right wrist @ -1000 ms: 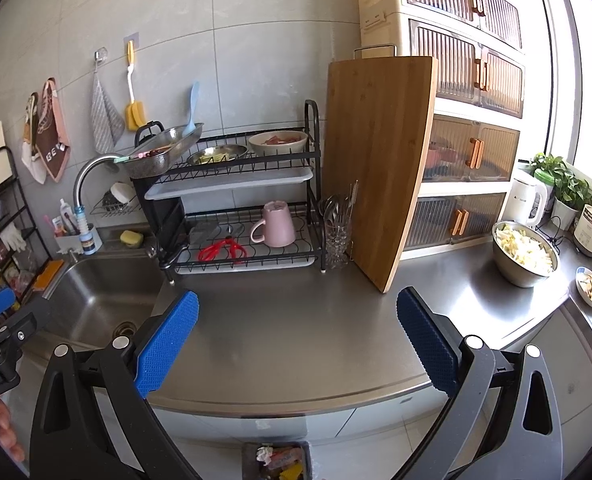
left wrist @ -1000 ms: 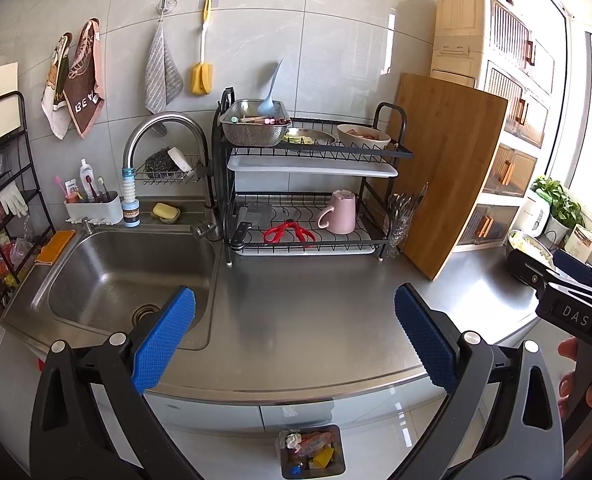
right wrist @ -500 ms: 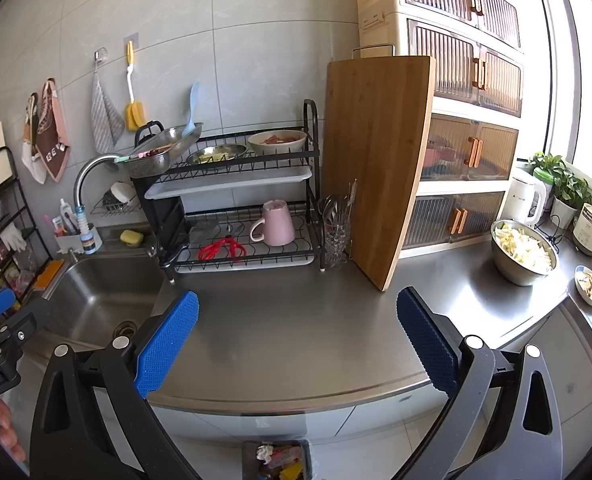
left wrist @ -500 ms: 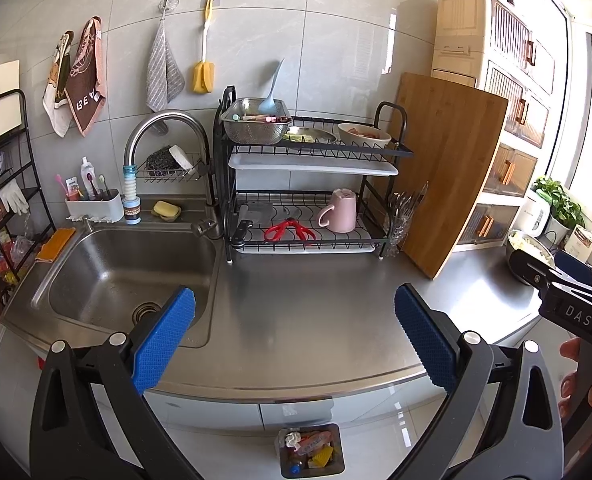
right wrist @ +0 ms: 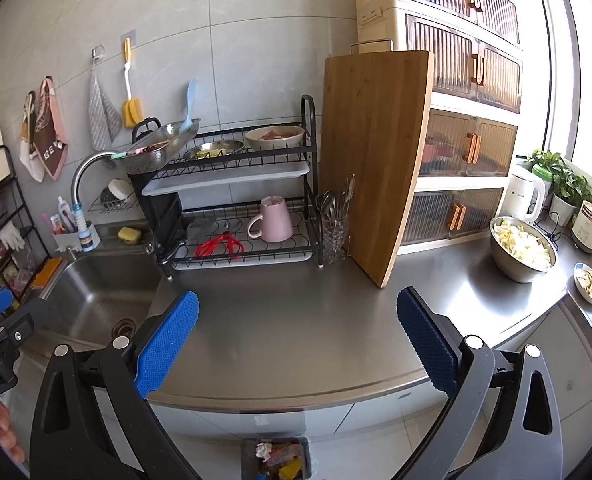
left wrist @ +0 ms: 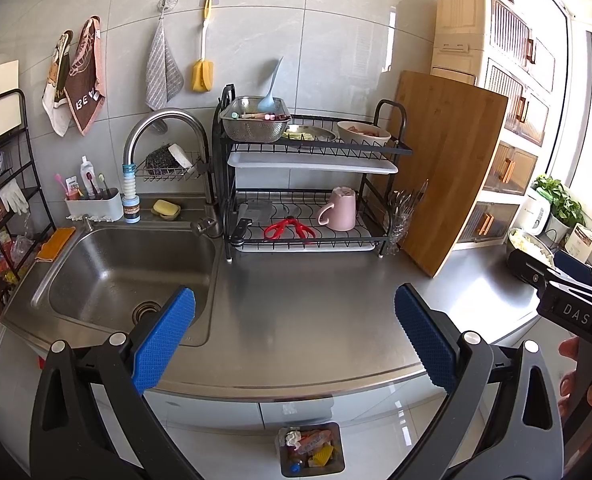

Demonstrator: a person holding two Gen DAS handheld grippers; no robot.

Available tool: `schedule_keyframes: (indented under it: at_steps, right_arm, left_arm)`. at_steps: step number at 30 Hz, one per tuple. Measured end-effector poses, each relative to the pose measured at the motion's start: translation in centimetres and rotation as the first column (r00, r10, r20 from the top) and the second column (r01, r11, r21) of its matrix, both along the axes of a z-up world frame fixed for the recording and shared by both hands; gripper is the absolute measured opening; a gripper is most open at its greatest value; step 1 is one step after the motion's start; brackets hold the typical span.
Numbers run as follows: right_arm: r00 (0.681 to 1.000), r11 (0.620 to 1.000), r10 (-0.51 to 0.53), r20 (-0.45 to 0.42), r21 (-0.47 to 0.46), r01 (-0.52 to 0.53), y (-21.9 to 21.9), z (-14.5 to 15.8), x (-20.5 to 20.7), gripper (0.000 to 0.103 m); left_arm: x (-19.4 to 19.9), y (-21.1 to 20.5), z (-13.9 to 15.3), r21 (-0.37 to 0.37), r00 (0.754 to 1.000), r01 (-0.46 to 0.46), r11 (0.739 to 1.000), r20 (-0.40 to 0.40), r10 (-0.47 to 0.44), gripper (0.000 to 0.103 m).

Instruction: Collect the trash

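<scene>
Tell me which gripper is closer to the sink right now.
Left. The left gripper hangs open at the counter's edge with one finger over the sink; the right gripper, also open, sits further along the counter, toward the cutting board.

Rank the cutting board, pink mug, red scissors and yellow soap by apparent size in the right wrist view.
1. Cutting board, by far the largest.
2. Pink mug.
3. Red scissors, close to the mug in extent, so this order is unsure.
4. Yellow soap, smallest, though it sits farther back.

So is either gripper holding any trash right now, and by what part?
No. The left gripper and right gripper are both open and empty above the counter.
</scene>
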State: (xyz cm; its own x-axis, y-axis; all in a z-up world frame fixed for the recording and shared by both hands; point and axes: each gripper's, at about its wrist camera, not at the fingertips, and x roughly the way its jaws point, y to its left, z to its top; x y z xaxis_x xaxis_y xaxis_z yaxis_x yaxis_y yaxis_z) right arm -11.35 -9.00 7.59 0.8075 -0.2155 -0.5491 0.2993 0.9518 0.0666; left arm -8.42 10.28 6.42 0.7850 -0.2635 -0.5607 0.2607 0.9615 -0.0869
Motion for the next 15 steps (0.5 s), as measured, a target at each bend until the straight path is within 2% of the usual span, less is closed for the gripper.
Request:
schedule_keyframes:
  at_steps: [15]
  right_arm:
    - [1.0, 1.0, 0.006, -0.005, 0.003, -0.006, -0.26, -0.18, 0.19, 0.1]
  left_arm:
    - [0.17, 0.27, -0.07, -0.006, 1.0, -0.007, 1.0, -0.009, 0.007, 0.095]
